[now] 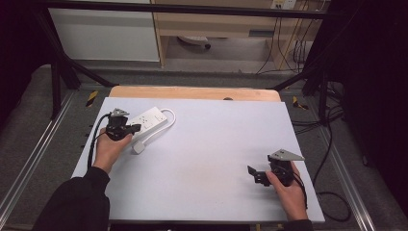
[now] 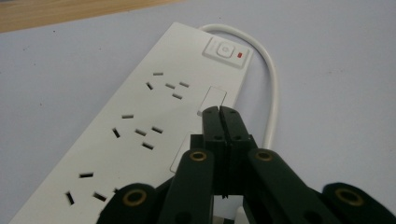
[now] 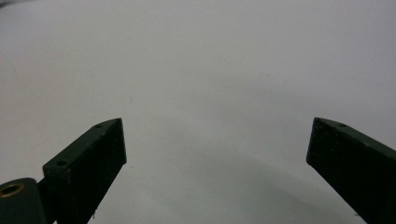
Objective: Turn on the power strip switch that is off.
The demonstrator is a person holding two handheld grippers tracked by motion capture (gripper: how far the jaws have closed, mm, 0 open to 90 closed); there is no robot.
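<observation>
With our left gripper (image 2: 219,112) closed and empty, we poise over the white plastic power strip (image 2: 154,107) at upper left; pressing its switch (image 2: 225,50) seems next.

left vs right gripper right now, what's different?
Left gripper has its jaws shut with nothing between them; right gripper has its jaws wide open. Left hovers over the power strip, tips by a socket shutter; right is over bare mat, far from the strip. Both are hand-held and empty.
</observation>
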